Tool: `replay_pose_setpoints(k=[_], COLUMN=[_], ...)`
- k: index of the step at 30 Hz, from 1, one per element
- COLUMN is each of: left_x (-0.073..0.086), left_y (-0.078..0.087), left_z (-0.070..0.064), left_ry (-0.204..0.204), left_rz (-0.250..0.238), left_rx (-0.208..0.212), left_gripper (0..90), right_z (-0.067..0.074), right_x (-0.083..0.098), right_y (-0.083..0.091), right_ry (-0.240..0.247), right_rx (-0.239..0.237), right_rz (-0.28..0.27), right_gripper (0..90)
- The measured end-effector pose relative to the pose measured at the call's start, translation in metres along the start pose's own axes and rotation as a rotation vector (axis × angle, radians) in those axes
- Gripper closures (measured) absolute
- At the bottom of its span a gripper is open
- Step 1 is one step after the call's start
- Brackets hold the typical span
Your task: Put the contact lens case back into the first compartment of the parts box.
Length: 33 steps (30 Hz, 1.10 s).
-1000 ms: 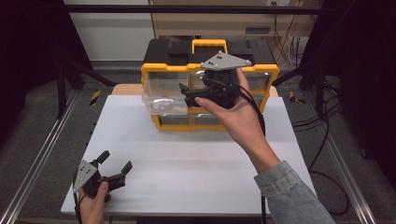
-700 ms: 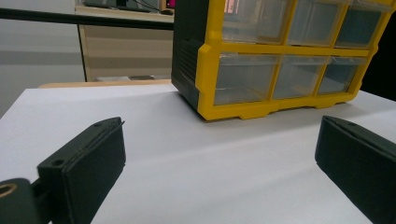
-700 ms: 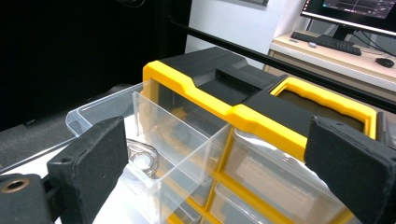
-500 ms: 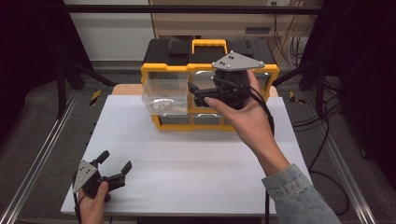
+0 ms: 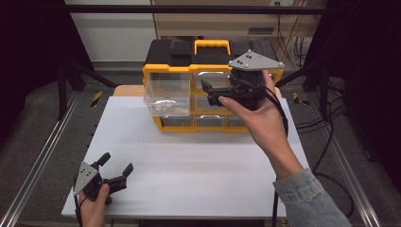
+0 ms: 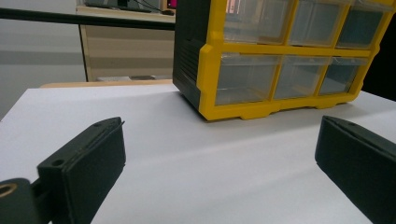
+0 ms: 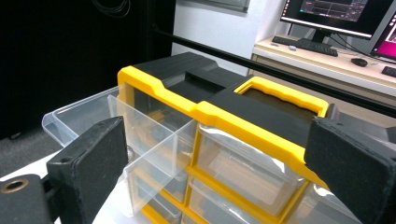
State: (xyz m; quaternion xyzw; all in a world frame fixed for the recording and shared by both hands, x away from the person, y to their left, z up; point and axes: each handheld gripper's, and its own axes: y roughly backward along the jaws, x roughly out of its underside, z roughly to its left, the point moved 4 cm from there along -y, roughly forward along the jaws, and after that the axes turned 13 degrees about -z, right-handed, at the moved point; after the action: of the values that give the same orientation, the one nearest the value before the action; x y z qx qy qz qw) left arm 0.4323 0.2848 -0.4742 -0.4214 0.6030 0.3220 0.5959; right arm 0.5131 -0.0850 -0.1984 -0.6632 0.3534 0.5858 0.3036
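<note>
Right gripper (image 5: 211, 93), jaws apart, hovers just right of the pulled-out clear drawer (image 5: 166, 94); left gripper (image 5: 115, 168), jaws apart, idles far off on the desk (image 5: 198, 161).

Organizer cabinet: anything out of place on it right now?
One thing: the top-left clear drawer is pulled well out of the yellow and black organizer cabinet, while the other drawers sit flush. The right claw hovers open beside it, holding nothing. No spill or damage visible.

Small items in the pulled-out clear drawer (image 5: 167, 97) too blurred to identify, organizer's (image 6: 280, 56) top cropped
</note>
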Motion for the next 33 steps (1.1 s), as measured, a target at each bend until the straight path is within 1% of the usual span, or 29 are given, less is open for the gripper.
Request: replay_pose_setpoints(k=[7,13,16,19,23,25,27,33], left_x=[0.0,0.001,0.0,0.0,0.0,0.0,0.0,0.0], left_y=[0.0,0.0,0.0,0.001,0.001,0.001,0.001,0.003], left_z=[0.0,0.002,0.003,0.004,0.004,0.004,0.004,0.006], left_ry=[0.002,0.008,0.005,0.01,0.015,0.011,0.011,0.015], left_rz=[0.0,0.0,-0.001,-0.004,-0.005,-0.003,-0.004,-0.006], left_rx=[-0.002,-0.008,-0.008,-0.011,-0.012,-0.01,-0.01,-0.022], left_gripper=[1.5,1.5,1.5,1.5,1.5,1.5,1.5,1.5], right_z=[-0.01,-0.019,-0.025,-0.033,-0.045,-0.051,-0.058,-0.074], right_x=[-0.001,0.003,0.006,0.01,0.014,0.018,0.023,0.04], right_y=[0.007,0.014,0.019,0.025,0.036,0.041,0.048,0.068], right_ry=[-0.018,-0.028,-0.041,-0.067,-0.099,-0.104,-0.122,-0.137], right_rx=[0.023,0.035,0.05,0.064,0.091,0.101,0.113,0.137], right_rz=[-0.016,-0.012,-0.023,-0.04,-0.064,-0.073,-0.084,-0.105], right_gripper=[6.2,6.0,6.0,5.9,5.7,5.4,5.4,4.0])
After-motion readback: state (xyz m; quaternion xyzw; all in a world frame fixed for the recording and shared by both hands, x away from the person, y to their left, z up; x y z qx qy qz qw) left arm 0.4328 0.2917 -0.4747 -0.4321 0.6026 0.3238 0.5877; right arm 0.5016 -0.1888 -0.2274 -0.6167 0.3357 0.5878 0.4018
